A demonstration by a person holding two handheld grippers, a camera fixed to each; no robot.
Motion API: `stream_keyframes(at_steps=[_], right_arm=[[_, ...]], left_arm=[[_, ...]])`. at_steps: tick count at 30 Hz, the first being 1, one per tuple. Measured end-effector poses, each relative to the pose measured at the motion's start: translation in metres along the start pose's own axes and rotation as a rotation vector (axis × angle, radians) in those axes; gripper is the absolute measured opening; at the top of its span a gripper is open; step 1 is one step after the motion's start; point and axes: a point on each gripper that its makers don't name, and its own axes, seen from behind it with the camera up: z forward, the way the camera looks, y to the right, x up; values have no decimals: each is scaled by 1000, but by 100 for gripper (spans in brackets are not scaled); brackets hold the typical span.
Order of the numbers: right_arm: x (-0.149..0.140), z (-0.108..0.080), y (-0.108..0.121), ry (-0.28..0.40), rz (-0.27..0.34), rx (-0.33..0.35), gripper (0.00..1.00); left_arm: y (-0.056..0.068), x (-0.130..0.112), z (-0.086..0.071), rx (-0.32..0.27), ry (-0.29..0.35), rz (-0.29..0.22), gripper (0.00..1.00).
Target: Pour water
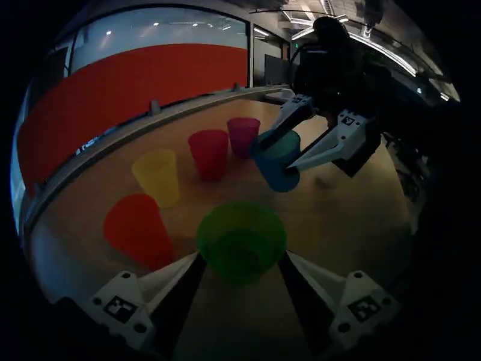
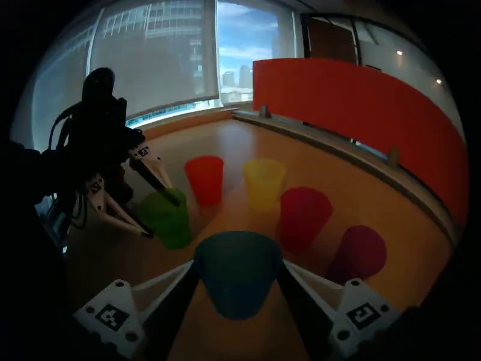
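In the left gripper view, from the left, an orange cup (image 1: 137,230), a yellow cup (image 1: 157,176), a red cup (image 1: 209,153) and a magenta cup (image 1: 243,135) stand in a curved row on the table (image 1: 349,216). Low in the middle, my left gripper (image 1: 240,259) pinches the green cup (image 1: 240,231) upright between both fingers. Further right, my right gripper (image 1: 278,157) pinches the blue cup (image 1: 273,174), tilted and held off the table.

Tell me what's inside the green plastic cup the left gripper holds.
The left gripper view looks into the translucent green plastic cup held by the left gripper: green wall and bottom, no object inside. Whether it holds water cannot be told in this dim light.
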Motion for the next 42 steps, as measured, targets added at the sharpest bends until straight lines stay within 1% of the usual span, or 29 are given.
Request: stream_keyframes(at_steps=[6,14,17,21,27,32,36,40,42], right_arm=[[-6,4,1,-9,-1,1,90],[-14,9,1,-16,1,4,90],[-15,9,1,-12,-2,4,90],[-17,5,1,-12,0,2,90],[-25,-3,1,-11,9,-9,91],[-30,-6,3,-14,18,-19,91],[-32,-7,2,-19,27,-20,92],[-36,-9,1,-32,33,-21,100],[-39,-10,1,-37,35,-26,100]], left_arm=[[-4,-3,-3,6,-11,-8,85],[-8,-11,-15,44,-27,29,85],[-7,-13,-19,50,-28,28,85],[-4,-15,-26,49,-25,10,85],[-4,-16,-38,69,-8,-13,85],[0,-15,-45,64,10,-42,85],[1,-14,-49,66,21,-54,85],[-1,-16,-53,86,26,-66,85],[-2,-18,-56,97,28,-74,85]])
